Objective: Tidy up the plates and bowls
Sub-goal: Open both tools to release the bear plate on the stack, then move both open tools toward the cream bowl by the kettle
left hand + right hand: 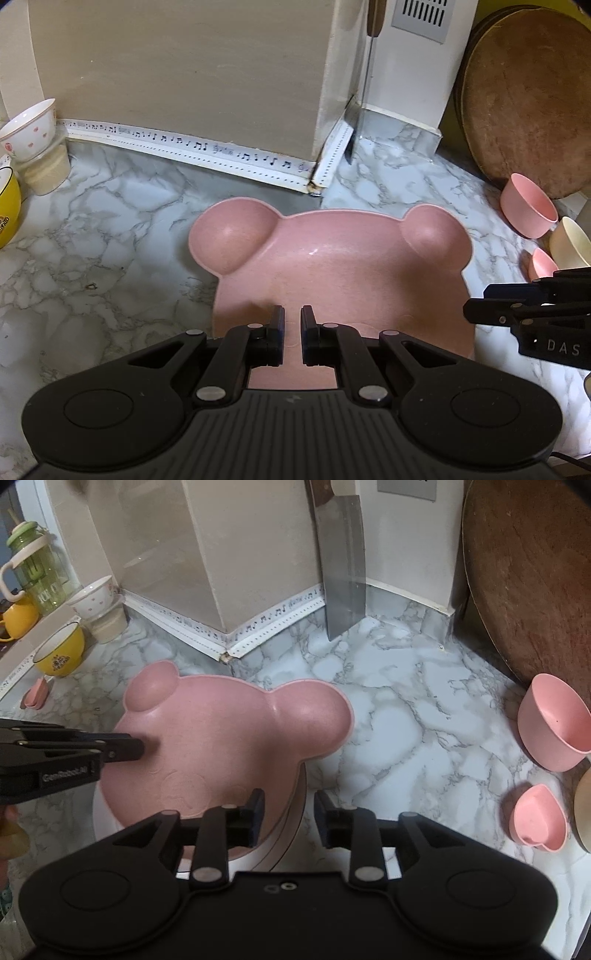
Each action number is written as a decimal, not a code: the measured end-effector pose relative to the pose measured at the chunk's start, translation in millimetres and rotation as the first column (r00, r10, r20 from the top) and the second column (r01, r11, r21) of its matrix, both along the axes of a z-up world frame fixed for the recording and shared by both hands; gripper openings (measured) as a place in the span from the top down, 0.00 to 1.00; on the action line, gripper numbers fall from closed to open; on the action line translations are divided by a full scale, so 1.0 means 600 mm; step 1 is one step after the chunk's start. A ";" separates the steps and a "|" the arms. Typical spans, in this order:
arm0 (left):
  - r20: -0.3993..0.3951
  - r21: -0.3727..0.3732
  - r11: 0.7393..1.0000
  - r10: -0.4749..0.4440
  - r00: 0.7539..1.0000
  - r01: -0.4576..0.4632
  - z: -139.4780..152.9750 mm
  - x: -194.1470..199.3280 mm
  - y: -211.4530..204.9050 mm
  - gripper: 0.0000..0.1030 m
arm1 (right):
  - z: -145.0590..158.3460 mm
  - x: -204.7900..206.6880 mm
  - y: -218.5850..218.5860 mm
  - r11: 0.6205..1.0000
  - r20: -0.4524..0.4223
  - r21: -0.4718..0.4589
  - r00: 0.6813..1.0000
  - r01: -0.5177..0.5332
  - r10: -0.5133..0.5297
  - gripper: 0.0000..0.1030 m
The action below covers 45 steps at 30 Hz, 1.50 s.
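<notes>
Your left gripper (291, 336) and right gripper (289, 819) are matt black plastic. Each has two flat fingers (276, 334) on paired link bars fixed with silver rivets, a ribbed centre plate and a round raised disc at either side. Pale lettering marks the outer side of each gripper body.

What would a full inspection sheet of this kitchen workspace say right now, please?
Surface: marble-pattern counter.
Job's things: pink bear plate lying on a stack of round plates; pink bowl and heart dish at right; yellow bowl and white bowl at left.
Clutter: cleaver leaning on the wall; green bottle far left.
Grippers: left gripper shut, over the bear plate; right gripper open, straddling the plate's edge.
Cables: nothing seen.
Surroundings: round wooden board leaning at right.
</notes>
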<state>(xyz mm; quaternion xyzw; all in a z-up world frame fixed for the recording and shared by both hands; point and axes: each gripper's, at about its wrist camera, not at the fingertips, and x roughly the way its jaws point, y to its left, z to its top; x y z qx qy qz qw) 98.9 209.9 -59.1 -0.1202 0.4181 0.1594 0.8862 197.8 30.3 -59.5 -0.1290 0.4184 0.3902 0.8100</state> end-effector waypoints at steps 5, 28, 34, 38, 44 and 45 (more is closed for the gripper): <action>0.024 -0.010 1.000 -0.010 1.000 0.010 0.010 -0.005 -0.015 0.92 | 0.015 -0.010 -0.010 1.000 0.003 0.027 1.000 -0.012 0.012 0.58; 0.176 0.051 0.986 -0.162 0.971 0.156 0.079 0.012 -0.163 0.39 | 0.095 -0.033 -0.166 0.986 0.165 0.160 0.984 0.046 -0.073 0.05; 0.203 0.052 0.980 -0.196 0.959 0.190 0.085 0.037 -0.210 0.28 | 0.108 -0.014 -0.239 0.970 0.189 0.206 0.967 0.130 -0.170 0.00; 0.210 0.058 0.976 -0.219 0.953 0.211 0.087 0.056 -0.243 0.27 | 0.110 -0.001 -0.289 0.954 0.170 0.230 0.958 0.191 -0.233 0.00; 0.211 0.037 0.968 -0.250 0.945 0.248 0.085 0.098 -0.289 0.25 | 0.106 0.019 -0.353 0.954 0.216 0.179 0.936 0.241 -0.277 0.00; 0.210 0.033 0.967 -0.255 0.944 0.254 0.084 0.106 -0.297 0.25 | 0.106 0.024 -0.361 0.953 0.226 0.165 0.931 0.253 -0.287 0.00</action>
